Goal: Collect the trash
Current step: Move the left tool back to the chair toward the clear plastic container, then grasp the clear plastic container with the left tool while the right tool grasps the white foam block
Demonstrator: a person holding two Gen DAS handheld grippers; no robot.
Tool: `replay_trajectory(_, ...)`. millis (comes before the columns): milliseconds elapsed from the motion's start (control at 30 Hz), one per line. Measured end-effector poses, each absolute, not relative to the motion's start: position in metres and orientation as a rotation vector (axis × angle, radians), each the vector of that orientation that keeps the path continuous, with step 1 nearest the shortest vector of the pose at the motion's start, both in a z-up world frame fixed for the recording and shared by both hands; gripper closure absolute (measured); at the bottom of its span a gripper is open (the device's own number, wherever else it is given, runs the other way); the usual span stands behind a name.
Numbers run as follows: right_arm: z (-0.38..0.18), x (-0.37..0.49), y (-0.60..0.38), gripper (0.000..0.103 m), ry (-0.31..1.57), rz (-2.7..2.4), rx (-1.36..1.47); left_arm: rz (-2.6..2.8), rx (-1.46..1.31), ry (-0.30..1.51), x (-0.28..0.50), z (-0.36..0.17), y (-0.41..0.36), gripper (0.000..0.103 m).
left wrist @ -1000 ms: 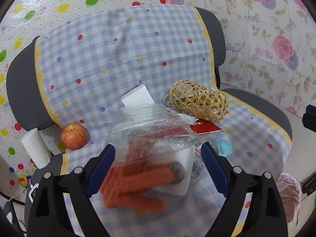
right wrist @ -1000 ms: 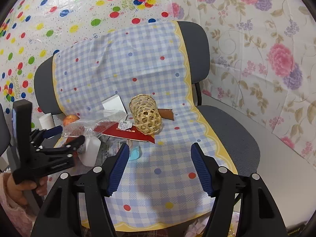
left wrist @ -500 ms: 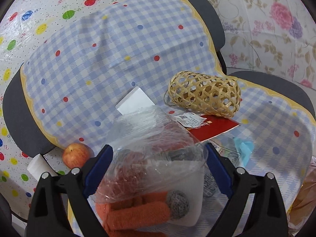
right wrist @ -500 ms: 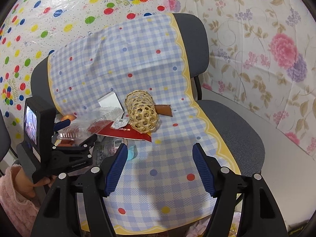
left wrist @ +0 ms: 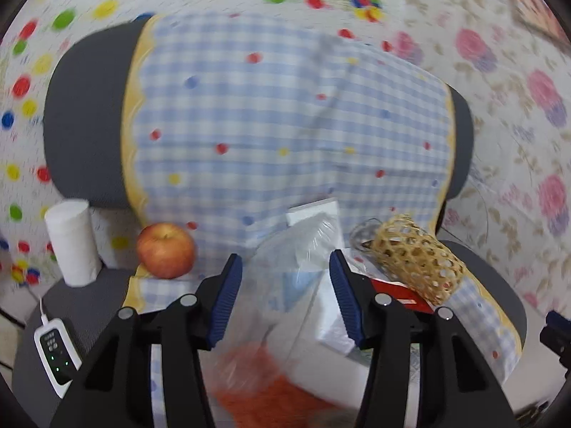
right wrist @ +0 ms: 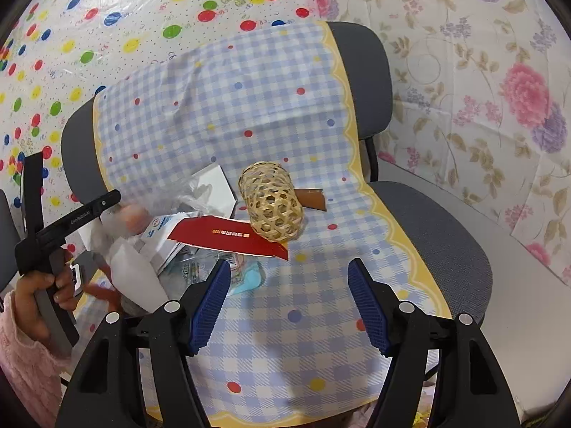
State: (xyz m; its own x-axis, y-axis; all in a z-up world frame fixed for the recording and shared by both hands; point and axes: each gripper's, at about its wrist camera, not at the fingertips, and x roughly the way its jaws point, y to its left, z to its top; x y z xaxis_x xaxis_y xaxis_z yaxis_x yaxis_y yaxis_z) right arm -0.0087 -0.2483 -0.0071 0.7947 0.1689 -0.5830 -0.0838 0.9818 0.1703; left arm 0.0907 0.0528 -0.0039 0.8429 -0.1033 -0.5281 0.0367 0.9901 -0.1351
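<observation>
Blue-checked cloth (right wrist: 249,114) (coloured dots), red envelope (right wrist: 228,237), tan woven basket (right wrist: 273,203), red apple (left wrist: 166,249)

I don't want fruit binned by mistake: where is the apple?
In the left wrist view the apple sits at the seat's back left, between the white paper roll and the clear plastic bag.

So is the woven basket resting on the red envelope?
Touching. The right wrist view shows the woven basket lying on the red envelope, covering its far edge.
</observation>
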Motion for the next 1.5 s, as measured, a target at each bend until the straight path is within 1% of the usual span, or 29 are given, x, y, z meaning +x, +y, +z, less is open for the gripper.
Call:
replay_trajectory(233,-0.009,0.005,-0.231,0.034,0.657,0.16,0.12,-0.098,-0.108,0.652,0.098,-0.03,0.075,0.052)
replay_trajectory(300,-0.01,0.007,-0.226,0.034,0.66,0.169,0.119,-0.094,-0.105,0.644,0.092,-0.03,0.081,0.04)
replay_trajectory(400,-0.012,0.009,-0.213,0.034,0.668,0.192,0.1,-0.06,-0.089,0.629,0.081,-0.028,0.091,0.035)
replay_trajectory(667,-0.017,0.002,-0.154,0.034,0.68,0.37,0.016,0.041,-0.076,0.618,0.062,-0.014,0.112,0.033)
replay_trajectory(967,-0.028,-0.01,-0.091,0.035,0.68,0.522,-0.128,0.048,-0.077,0.642,0.036,-0.022,0.131,0.03)
replay_trajectory(1067,-0.035,-0.004,-0.071,0.041,0.688,0.539,-0.2,0.036,-0.062,0.648,0.028,-0.027,0.136,0.029)
replay_trajectory(1100,-0.039,0.0,-0.064,0.045,0.691,0.536,-0.226,0.029,-0.056,0.652,0.026,-0.029,0.137,0.028)
replay_trajectory(1200,-0.042,0.01,-0.059,0.068,0.692,0.521,-0.262,-0.003,-0.037,0.66,0.021,-0.035,0.133,0.025)
replay_trajectory(1233,-0.04,0.012,-0.062,0.071,0.686,0.519,-0.246,-0.02,-0.028,0.663,0.02,-0.037,0.131,0.025)
replay_trajectory(1400,-0.019,0.014,-0.101,0.073,0.619,0.39,-0.135,-0.093,0.007,0.673,0.019,-0.046,0.114,0.019)
replay_trajectory(1500,-0.01,0.012,-0.128,0.072,0.611,0.329,-0.085,-0.117,0.048,0.689,0.02,-0.055,0.101,0.019)
